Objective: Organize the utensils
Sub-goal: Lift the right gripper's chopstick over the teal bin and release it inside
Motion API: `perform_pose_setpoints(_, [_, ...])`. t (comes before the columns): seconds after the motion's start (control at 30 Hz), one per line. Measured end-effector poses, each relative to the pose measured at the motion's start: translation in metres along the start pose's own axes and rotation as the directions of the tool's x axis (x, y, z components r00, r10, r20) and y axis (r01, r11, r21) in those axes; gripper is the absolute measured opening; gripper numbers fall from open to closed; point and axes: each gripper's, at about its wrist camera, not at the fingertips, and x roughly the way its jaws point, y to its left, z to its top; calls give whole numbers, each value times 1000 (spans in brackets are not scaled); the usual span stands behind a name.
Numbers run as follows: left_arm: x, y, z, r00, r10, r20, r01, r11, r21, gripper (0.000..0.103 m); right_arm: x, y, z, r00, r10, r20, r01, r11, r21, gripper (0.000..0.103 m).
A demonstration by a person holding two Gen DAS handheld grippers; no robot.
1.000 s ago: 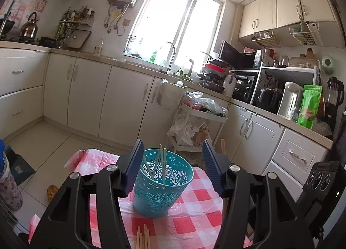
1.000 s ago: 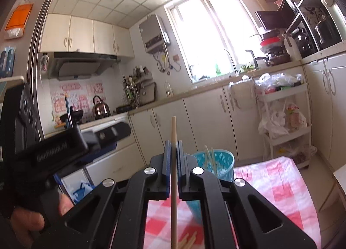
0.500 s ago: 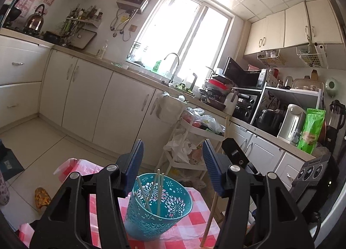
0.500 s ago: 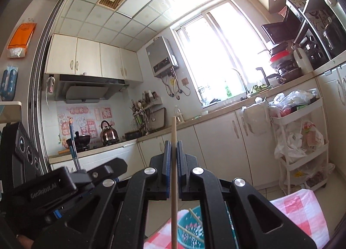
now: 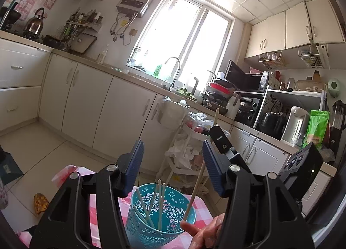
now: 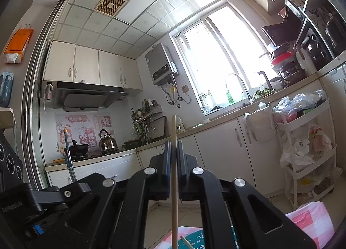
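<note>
A teal openwork basket (image 5: 151, 227) stands on the pink checked tablecloth (image 5: 101, 216) with several chopsticks (image 5: 159, 203) leaning inside. My left gripper (image 5: 173, 162) is open, its blue pads above and to either side of the basket's rim, not pressing on it. My right gripper (image 6: 174, 147) is shut on one wooden chopstick (image 6: 174, 184) held upright; in the left wrist view this gripper (image 5: 218, 138) comes in from the right, and the chopstick (image 5: 197, 184) slants down with its lower end at the basket's right rim. The basket (image 6: 194, 240) barely shows at the bottom edge.
A hand (image 5: 205, 233) shows at the bottom beside the basket. Behind the table stands a white trolley (image 5: 186, 162) stuffed with plastic bags. Cream cabinets and a crowded counter (image 5: 248, 106) run along the far wall. Bare tiled floor (image 5: 32, 140) lies to the left.
The basket has slid lower in both views. My right gripper with the chopstick has come into the left wrist view from the right, its lower end now at the basket's rim.
</note>
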Motion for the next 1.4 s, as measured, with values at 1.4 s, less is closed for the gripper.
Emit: perform_pose_setpoints(1.4, [-12,11,-15,998,34,-58,-35,999,-5,54,-25,4,-31,988,-133,-84,121,983,-137,6])
